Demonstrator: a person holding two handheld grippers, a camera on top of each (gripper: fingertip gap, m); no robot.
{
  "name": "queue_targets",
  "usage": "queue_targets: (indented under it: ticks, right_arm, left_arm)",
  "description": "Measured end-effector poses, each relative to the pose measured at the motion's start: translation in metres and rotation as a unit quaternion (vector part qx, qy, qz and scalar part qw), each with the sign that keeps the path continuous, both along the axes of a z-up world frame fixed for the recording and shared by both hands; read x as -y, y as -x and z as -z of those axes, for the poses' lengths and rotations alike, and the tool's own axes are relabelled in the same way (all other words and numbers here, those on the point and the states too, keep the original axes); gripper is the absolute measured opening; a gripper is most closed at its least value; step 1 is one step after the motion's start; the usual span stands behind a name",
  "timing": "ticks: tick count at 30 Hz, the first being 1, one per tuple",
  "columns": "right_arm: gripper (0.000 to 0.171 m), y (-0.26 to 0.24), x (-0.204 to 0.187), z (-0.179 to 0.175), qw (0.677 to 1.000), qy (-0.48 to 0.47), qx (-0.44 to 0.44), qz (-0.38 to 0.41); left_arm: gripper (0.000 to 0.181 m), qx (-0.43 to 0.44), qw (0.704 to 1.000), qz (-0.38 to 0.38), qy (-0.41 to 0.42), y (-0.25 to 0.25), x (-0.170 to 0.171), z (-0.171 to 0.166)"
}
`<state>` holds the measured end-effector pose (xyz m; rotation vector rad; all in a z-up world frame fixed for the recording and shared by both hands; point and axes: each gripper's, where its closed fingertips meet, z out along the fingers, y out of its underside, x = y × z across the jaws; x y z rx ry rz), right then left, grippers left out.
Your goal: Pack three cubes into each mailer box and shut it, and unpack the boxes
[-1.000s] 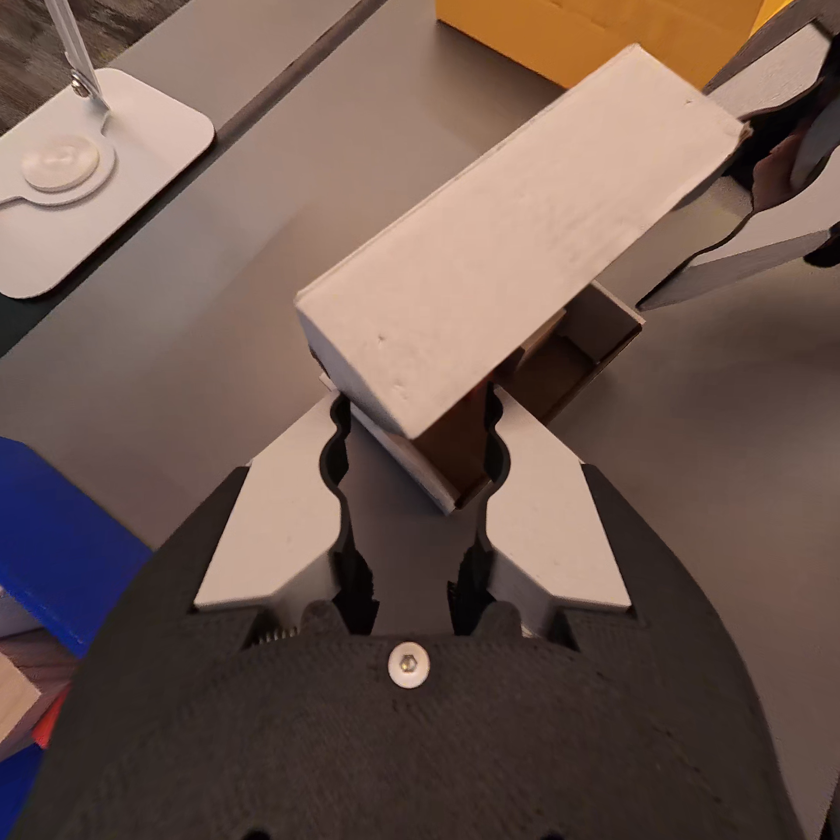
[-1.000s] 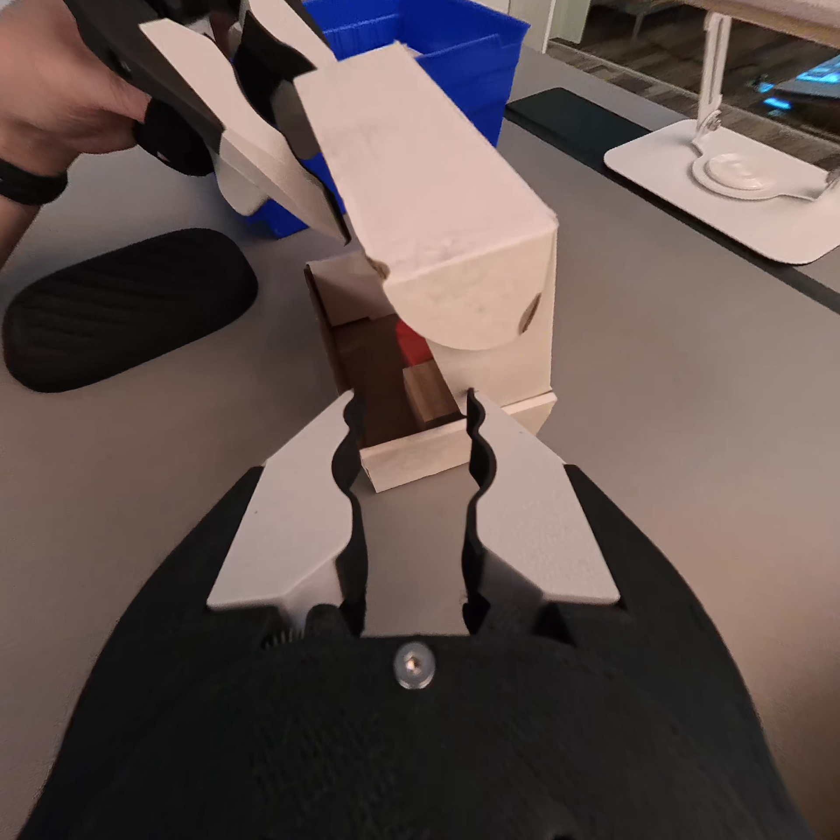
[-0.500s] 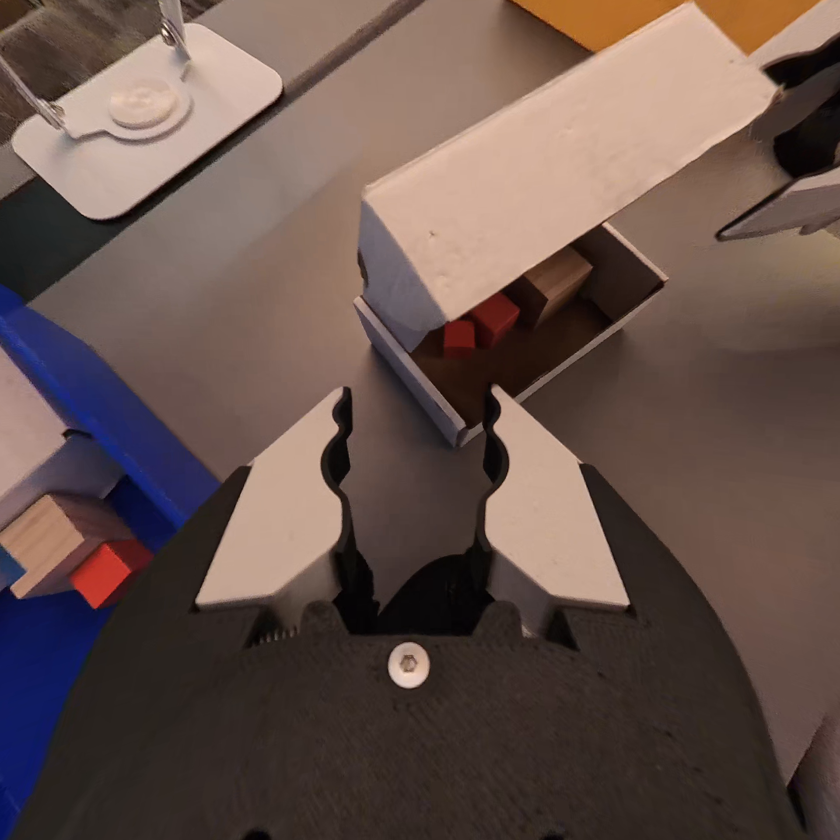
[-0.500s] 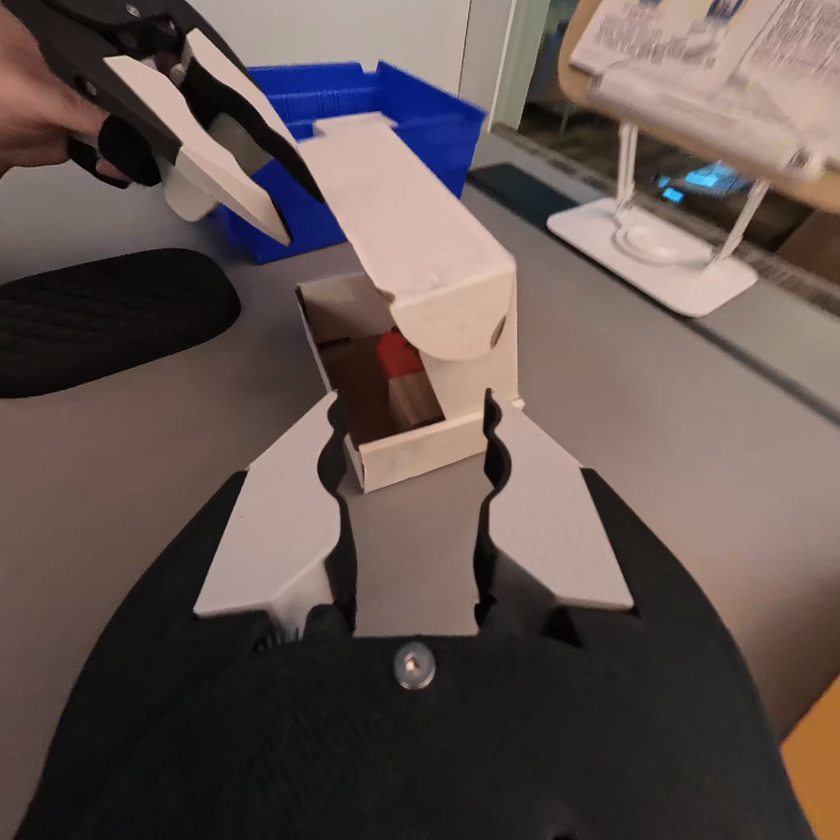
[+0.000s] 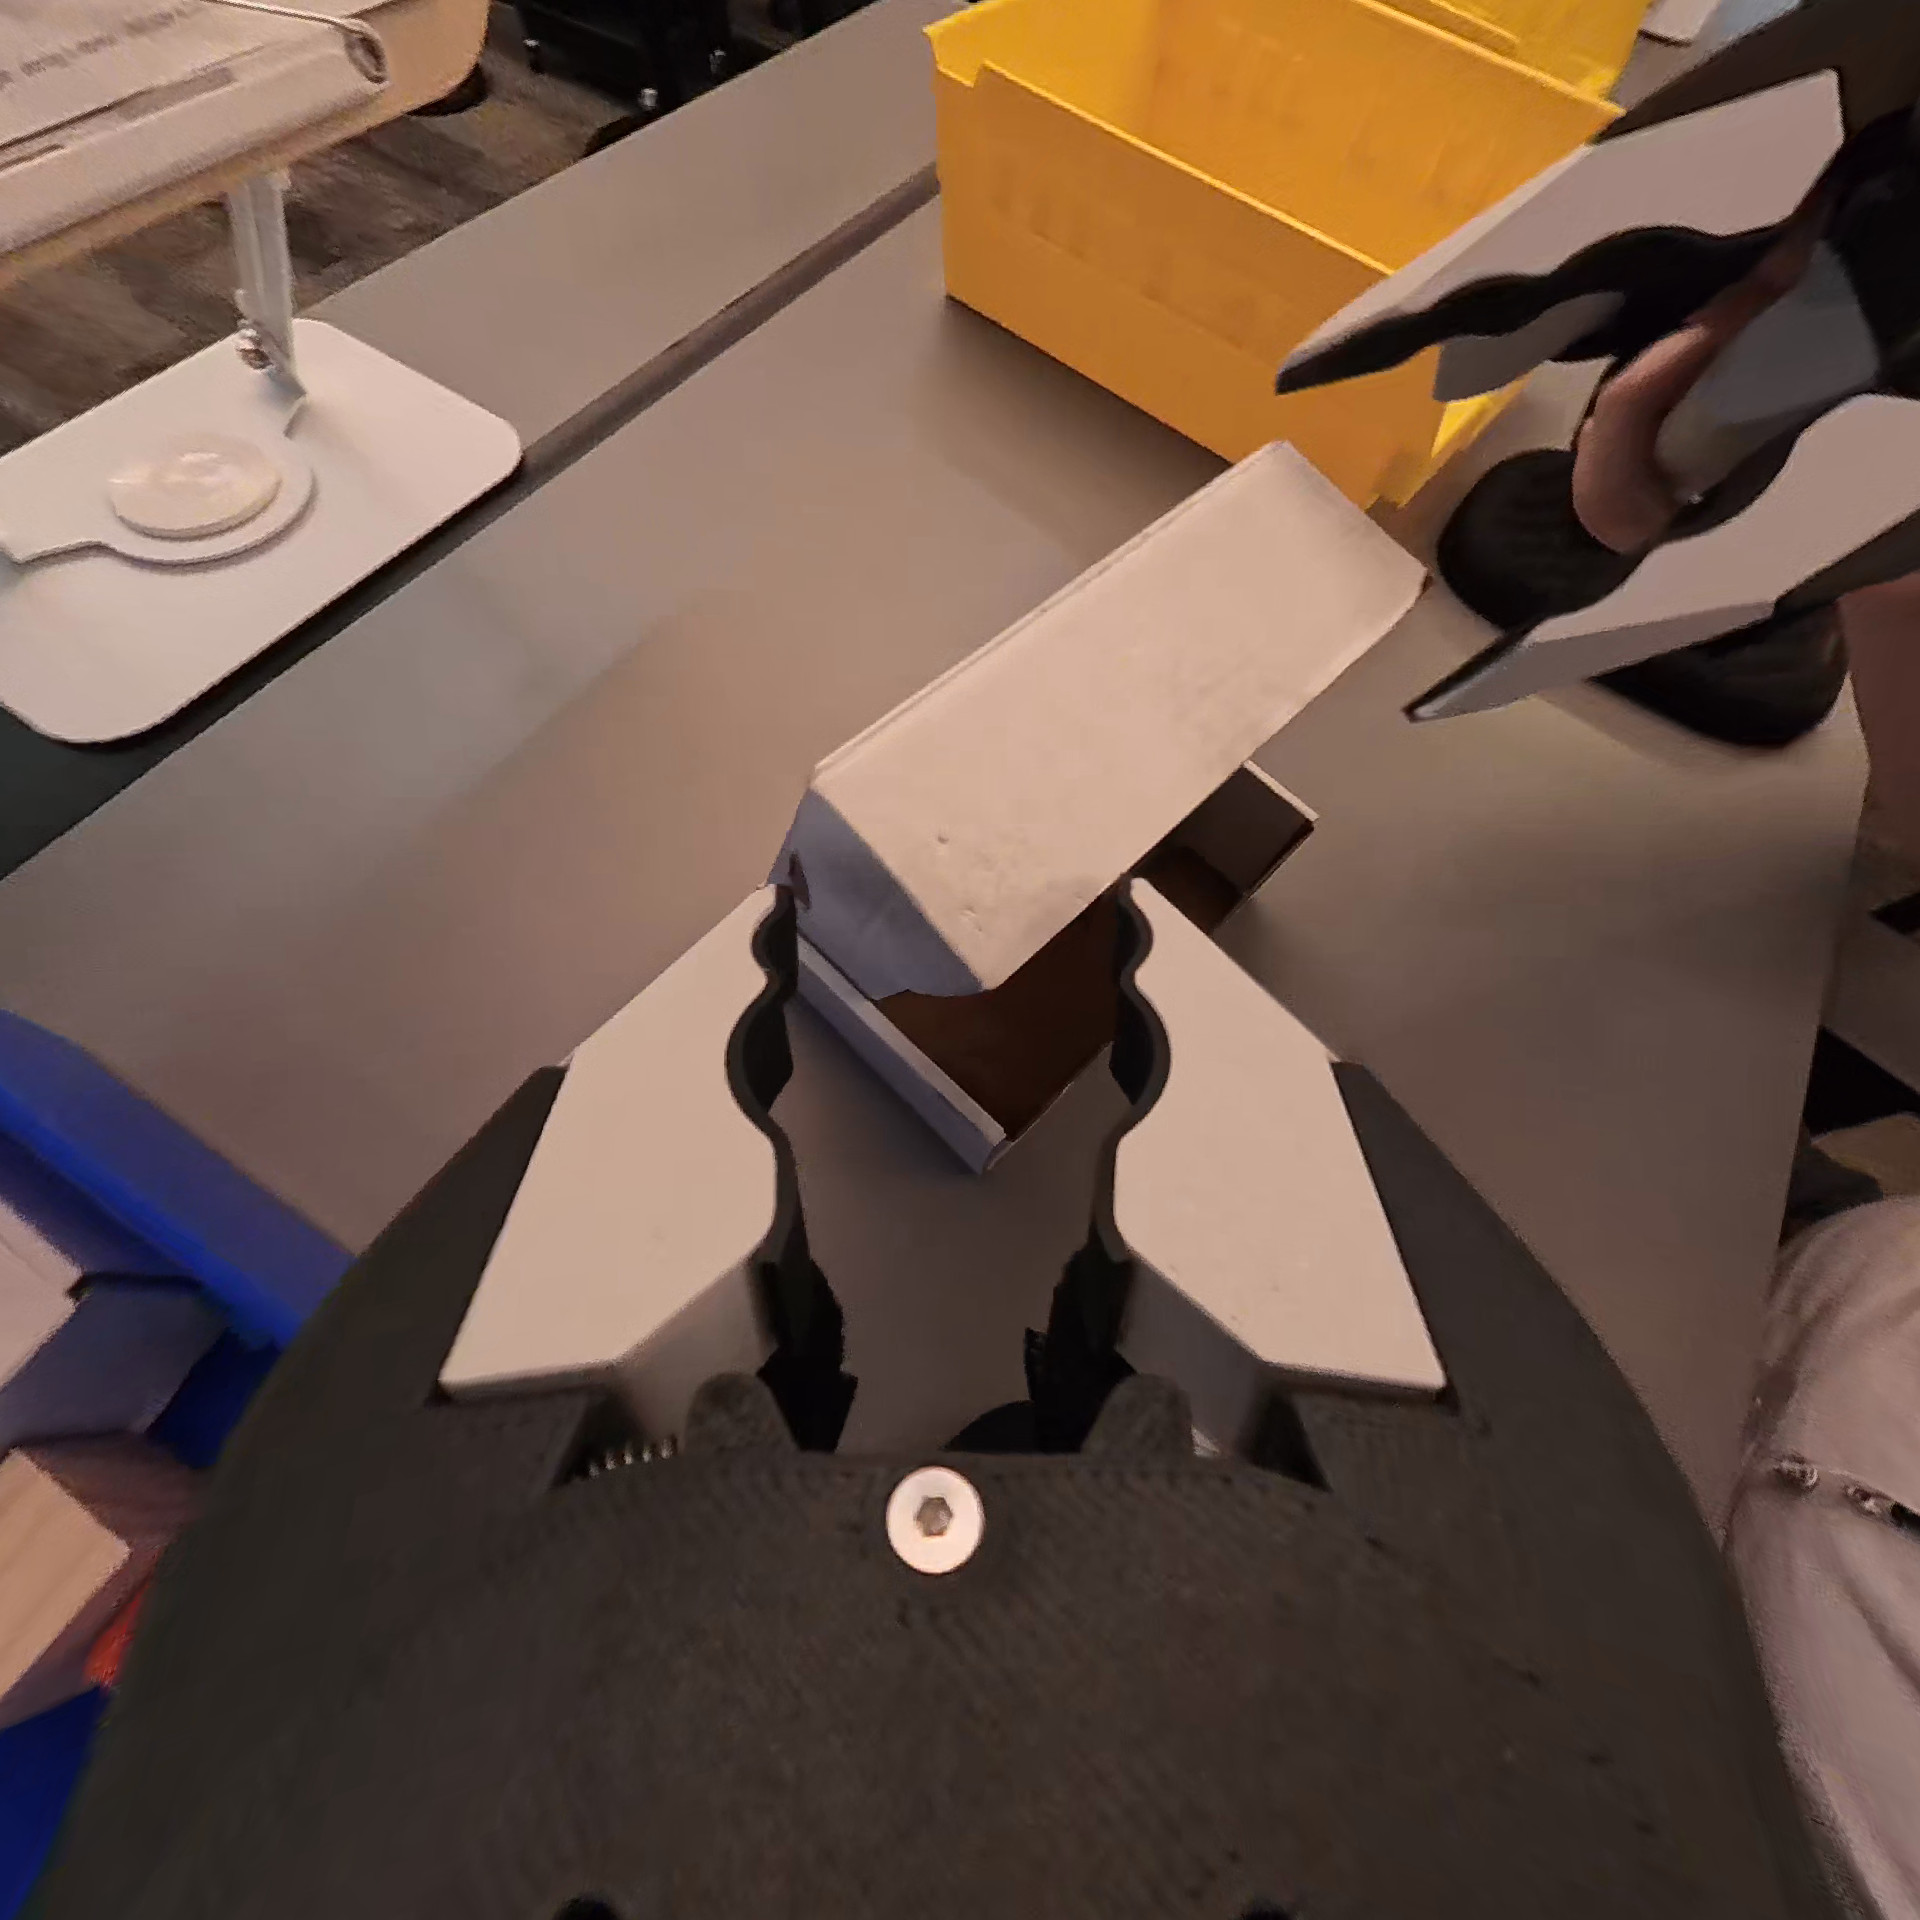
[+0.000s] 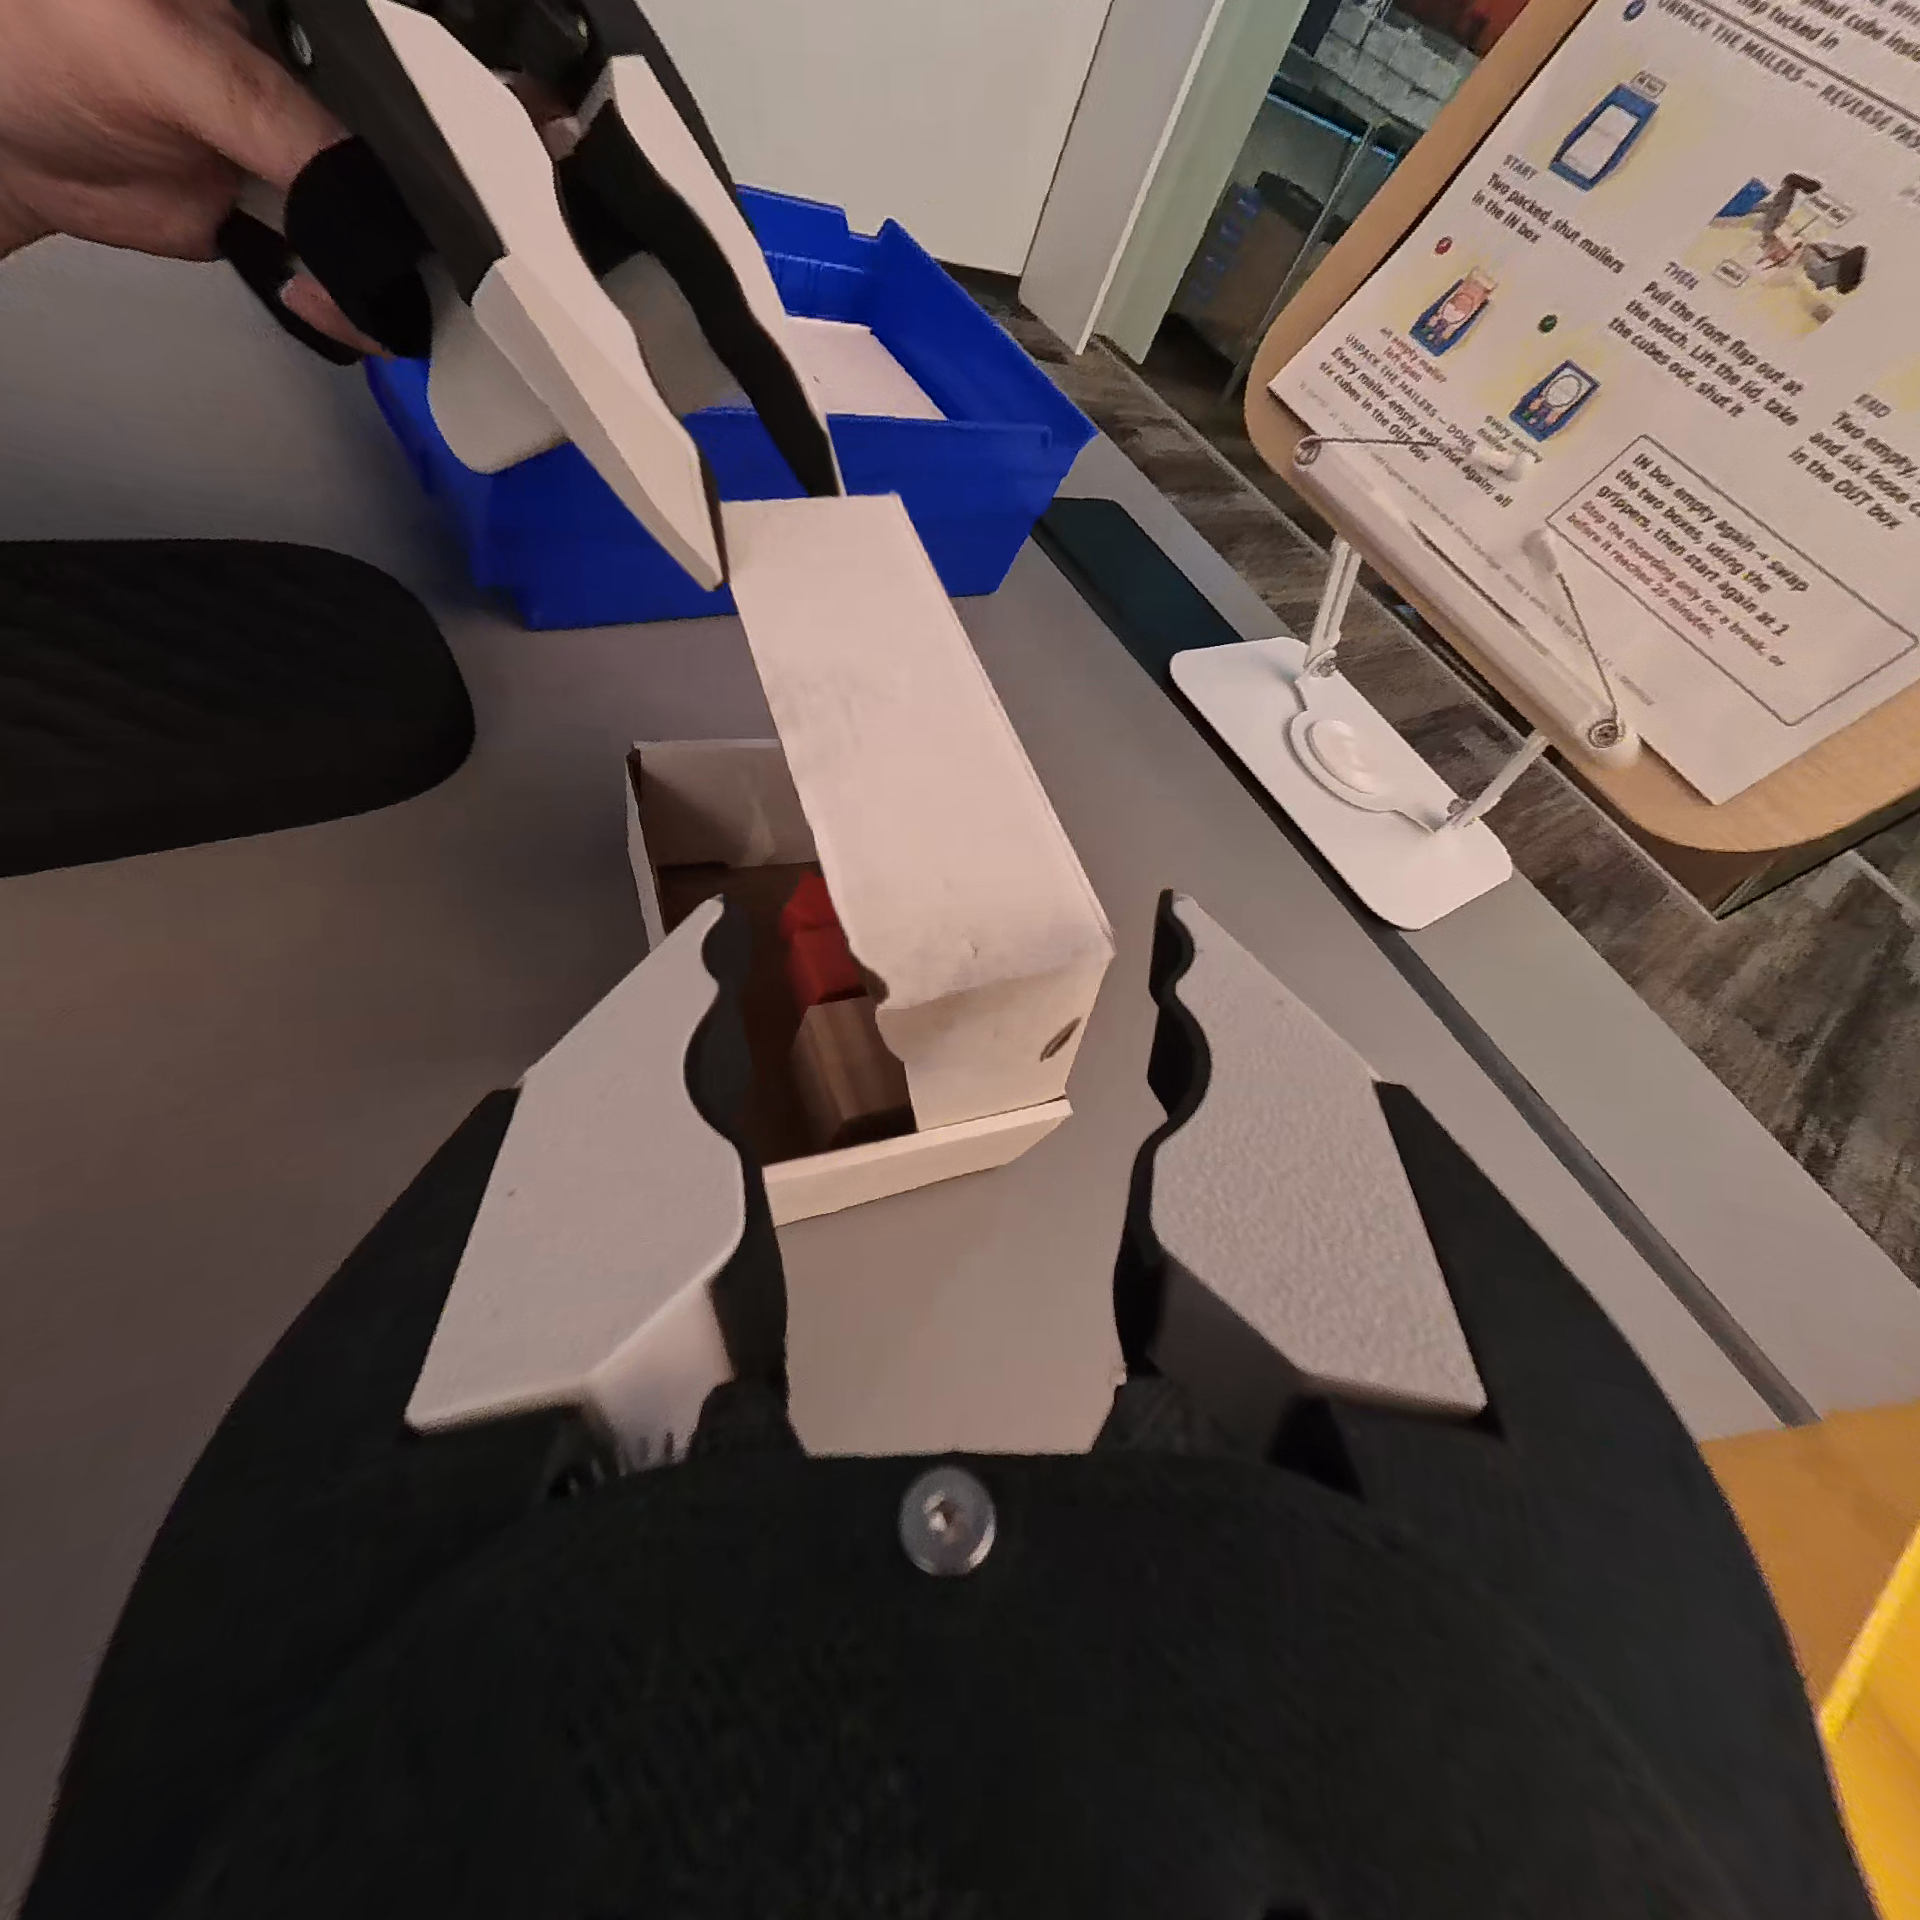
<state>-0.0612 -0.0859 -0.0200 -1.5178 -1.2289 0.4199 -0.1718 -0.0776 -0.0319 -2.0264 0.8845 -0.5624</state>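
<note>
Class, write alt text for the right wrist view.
A white mailer box sits half open on a grey table, showing a red cube and a wooden cube. The open right tongs face it; the left tongs touch its raised lid.

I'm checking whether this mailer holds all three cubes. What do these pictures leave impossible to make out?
- Cube count: in the right wrist view the raised lid covers most of the mailer box; only a red cube and a wooden cube show.
- Left wrist view: the lid hides every cube.
- Blue bin contents: cut off by the edge, blurred.
</note>
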Motion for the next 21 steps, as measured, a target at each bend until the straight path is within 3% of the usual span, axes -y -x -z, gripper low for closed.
queue_targets:
  ticks: [1, 4, 8, 21]
  right_arm:
    - [0.076, 0.001, -0.001, 0.002, 1.0, 0.002, 0.006, -0.001]
    - [0.074, 0.002, -0.005, 0.009, 1.0, 0.001, 0.029, 0.005]
    - [0.058, 0.004, 0.001, 0.019, 0.999, 0.01, 0.037, 0.001]
    - [0.062, 0.004, 0.031, 0.049, 0.997, 0.04, 0.059, -0.02]
  left_arm:
    - [0.061, -0.002, 1.0, 0.014, -0.001, -0.003, 0.001, 0.001]
    - [0.068, -0.02, 0.999, 0.033, -0.009, -0.006, 0.0, 0.009]
    - [0.06, -0.063, 0.997, 0.042, -0.014, -0.005, 0.007, 0.025]
    - [0.057, -0.164, 0.985, 0.009, -0.047, -0.005, 0.042, 0.062]
